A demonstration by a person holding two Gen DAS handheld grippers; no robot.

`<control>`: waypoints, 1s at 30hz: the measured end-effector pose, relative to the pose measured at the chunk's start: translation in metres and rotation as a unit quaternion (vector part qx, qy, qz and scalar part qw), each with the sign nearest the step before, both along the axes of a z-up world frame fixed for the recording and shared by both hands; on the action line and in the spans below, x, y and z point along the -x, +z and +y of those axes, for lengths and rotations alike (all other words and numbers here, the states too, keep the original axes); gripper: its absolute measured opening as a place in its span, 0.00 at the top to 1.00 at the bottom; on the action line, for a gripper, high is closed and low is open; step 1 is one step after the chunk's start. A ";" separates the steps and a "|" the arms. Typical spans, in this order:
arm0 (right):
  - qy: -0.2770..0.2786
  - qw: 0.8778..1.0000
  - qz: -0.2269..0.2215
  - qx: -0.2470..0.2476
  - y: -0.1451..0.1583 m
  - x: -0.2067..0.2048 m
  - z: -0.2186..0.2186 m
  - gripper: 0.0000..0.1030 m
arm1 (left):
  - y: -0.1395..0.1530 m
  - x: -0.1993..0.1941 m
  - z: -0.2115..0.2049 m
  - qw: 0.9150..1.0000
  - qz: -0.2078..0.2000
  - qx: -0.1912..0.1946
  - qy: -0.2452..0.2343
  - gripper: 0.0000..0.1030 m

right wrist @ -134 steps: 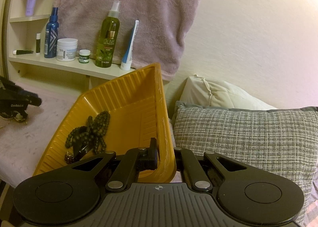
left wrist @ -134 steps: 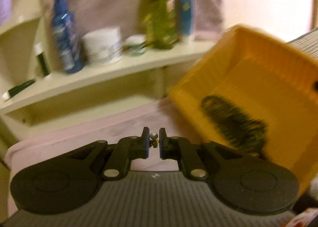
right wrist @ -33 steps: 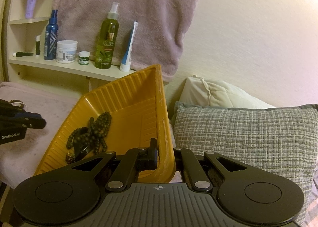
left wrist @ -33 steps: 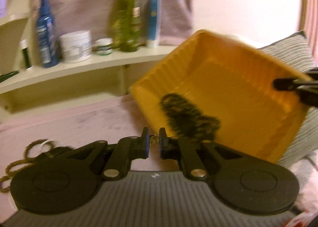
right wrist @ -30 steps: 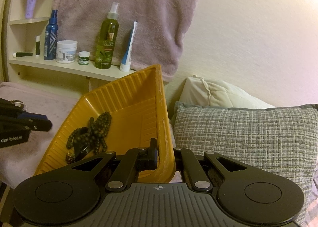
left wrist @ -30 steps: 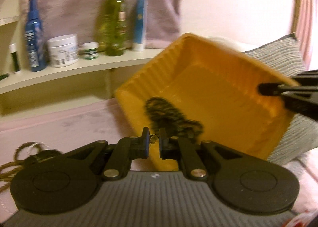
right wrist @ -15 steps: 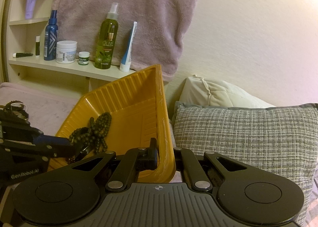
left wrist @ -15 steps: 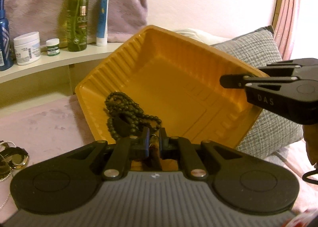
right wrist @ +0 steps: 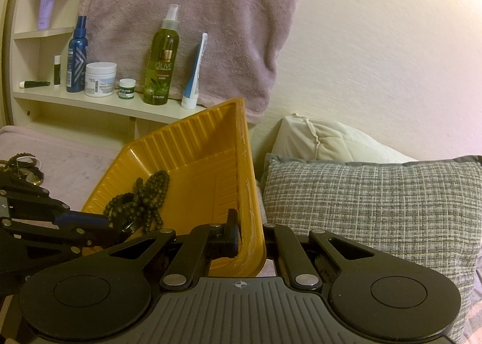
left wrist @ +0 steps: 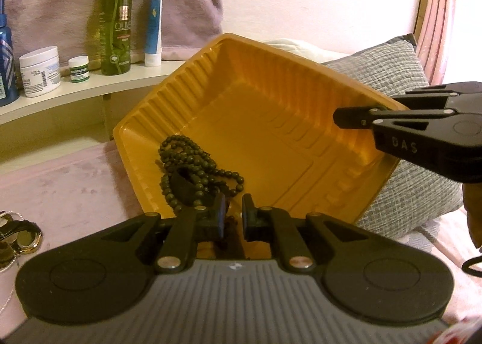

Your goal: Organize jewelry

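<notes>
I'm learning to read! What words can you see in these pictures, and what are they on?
"OLIVE": green spray bottle on the shelf.
"DAS": side of the right gripper.
Small print on the white jar, little green-labelled jar and blue bottle: too small to read.

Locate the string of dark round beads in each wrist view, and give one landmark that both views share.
Left wrist view: the string of dark round beads lies at centre, in the low left corner of the tilted yellow ribbed plastic tray, just beyond the near jaws.
Right wrist view: the beads lie left of centre, low in the same tray.
Shared landmark: the green OLIVE spray bottle on the shelf behind.
</notes>
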State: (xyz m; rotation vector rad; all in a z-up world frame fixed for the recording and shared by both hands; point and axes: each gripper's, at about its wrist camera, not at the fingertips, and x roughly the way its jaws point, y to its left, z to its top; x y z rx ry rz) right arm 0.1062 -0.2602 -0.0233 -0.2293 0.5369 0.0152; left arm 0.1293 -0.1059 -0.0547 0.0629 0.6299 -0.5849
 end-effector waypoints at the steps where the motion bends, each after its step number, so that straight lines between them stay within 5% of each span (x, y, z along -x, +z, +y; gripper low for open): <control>1: 0.000 1.000 0.000 0.000 0.000 0.000 0.000 0.96 | 0.000 0.002 0.001 1.000 -0.003 -0.003 0.002 0.91; 14: 0.000 1.000 -0.001 0.001 0.000 0.000 0.001 0.96 | 0.000 0.020 0.052 0.995 -0.037 -0.033 0.084 0.91; 30: 0.002 1.000 -0.001 0.005 0.001 -0.001 0.002 0.96 | -0.012 0.016 0.157 0.970 -0.031 -0.083 0.228 0.81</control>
